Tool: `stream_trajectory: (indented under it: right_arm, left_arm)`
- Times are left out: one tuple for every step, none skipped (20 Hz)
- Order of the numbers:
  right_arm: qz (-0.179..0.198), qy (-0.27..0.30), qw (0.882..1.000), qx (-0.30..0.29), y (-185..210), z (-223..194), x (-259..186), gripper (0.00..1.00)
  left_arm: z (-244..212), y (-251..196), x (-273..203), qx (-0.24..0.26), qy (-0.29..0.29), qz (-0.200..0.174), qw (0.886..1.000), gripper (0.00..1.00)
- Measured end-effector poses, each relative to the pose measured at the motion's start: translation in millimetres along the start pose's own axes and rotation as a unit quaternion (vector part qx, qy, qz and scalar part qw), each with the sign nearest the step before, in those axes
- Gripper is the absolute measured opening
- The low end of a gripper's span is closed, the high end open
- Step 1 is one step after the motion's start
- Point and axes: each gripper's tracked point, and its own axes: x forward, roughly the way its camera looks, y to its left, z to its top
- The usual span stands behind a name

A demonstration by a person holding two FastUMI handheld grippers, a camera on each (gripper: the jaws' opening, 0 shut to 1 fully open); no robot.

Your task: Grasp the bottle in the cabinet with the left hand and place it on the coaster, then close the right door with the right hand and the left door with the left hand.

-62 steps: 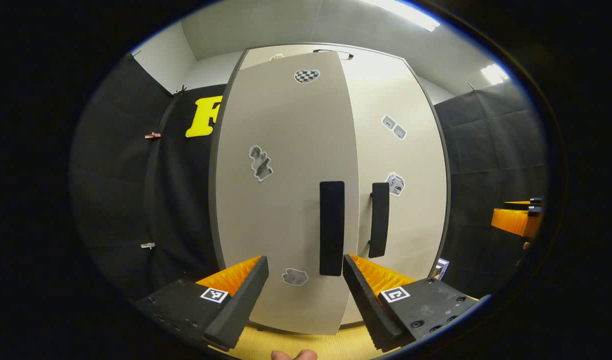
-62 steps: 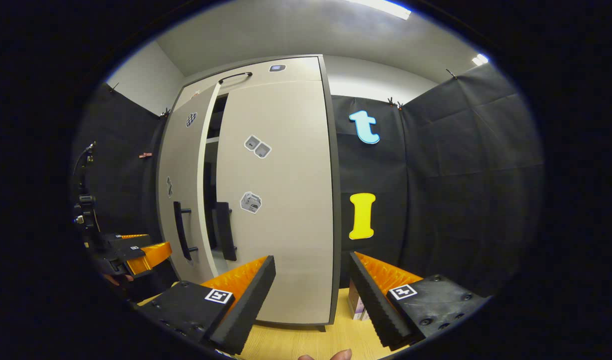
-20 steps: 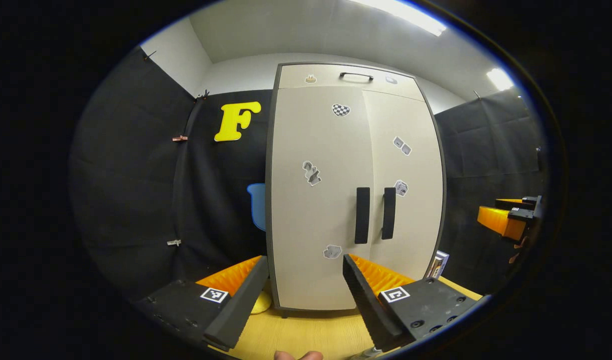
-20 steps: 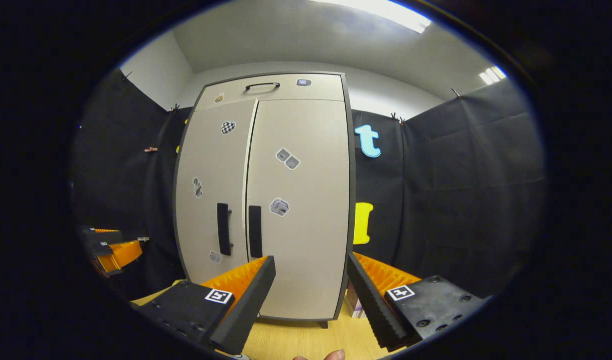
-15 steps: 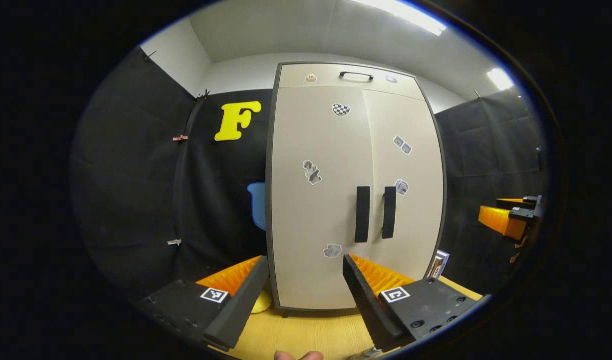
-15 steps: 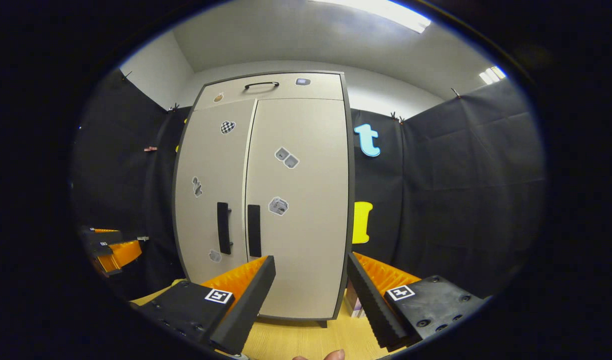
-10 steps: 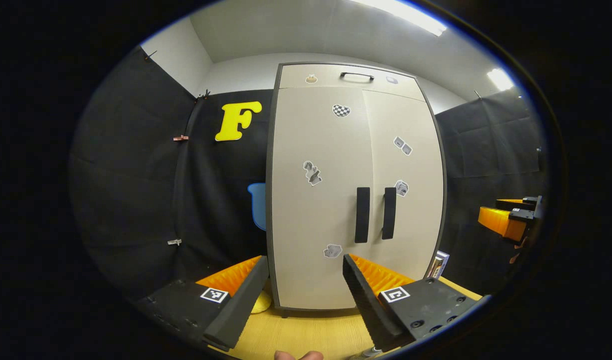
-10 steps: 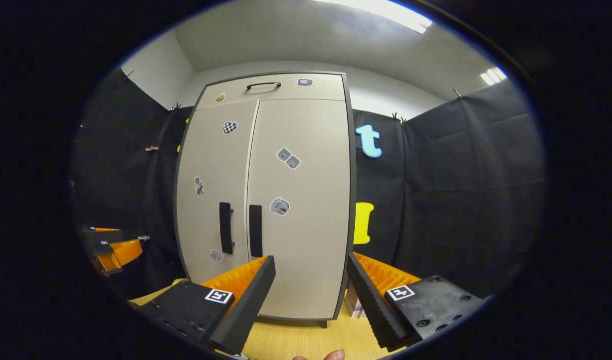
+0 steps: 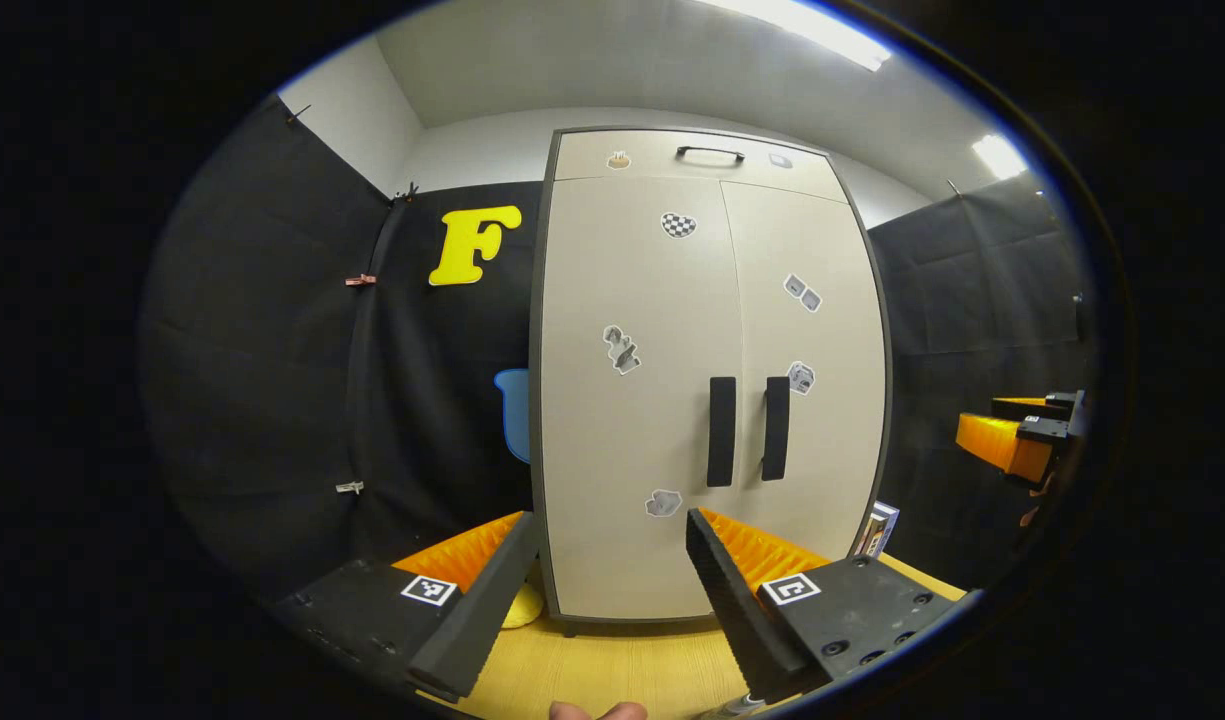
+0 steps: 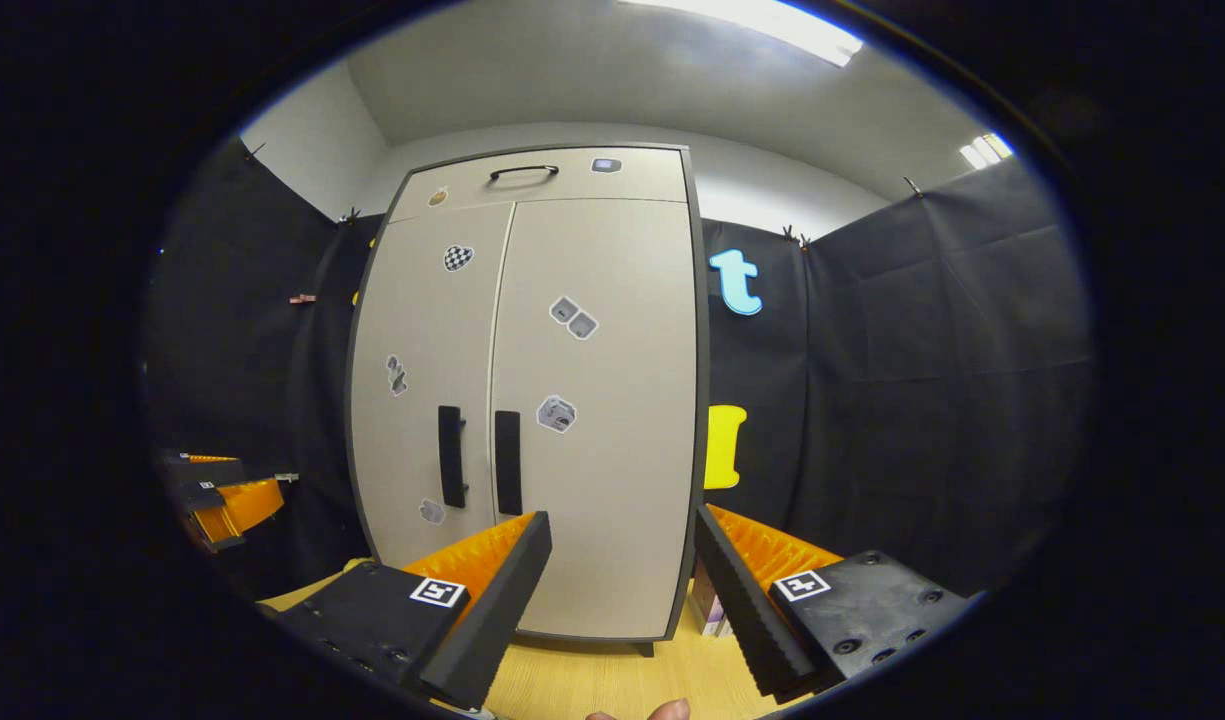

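Both grippers, left [image 9: 612, 560] and right [image 10: 622, 565], are wide open and hold nothing, away from the cabinet [image 9: 707, 300]; its two doors are closed.

1. The left gripper [image 9: 612, 545] had two long, wedge-shaped fingers [image 9: 472, 620]. Each had a sawtooth-edged pad along its inner face and a ribbed slope behind the pad.
2. Each finger was mounted on a flat block [image 9: 852, 610] that carried a small square black-and-white marker [image 9: 429, 589]. Round recessed screws [image 9: 834, 648] showed on the block on the right side of the left gripper view.
3. The right gripper [image 10: 622, 545] was built the same way, with toothed pads, ribbed slopes and a square tag [image 10: 800, 585] on each block.
4. A bare thumb tip [image 9: 592, 710] of the person showed at the bottom edge of the left gripper view.
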Motion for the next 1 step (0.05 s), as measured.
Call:
stream_trajectory:
  right_arm:
    - [0.0, -0.001, 1.0, 0.0, -0.7, 0.4, 0.5, 0.95]
  left_arm:
    - [0.7, 0.1, 0.4, 0.0, -0.001, 0.001, 1.0, 0.95]
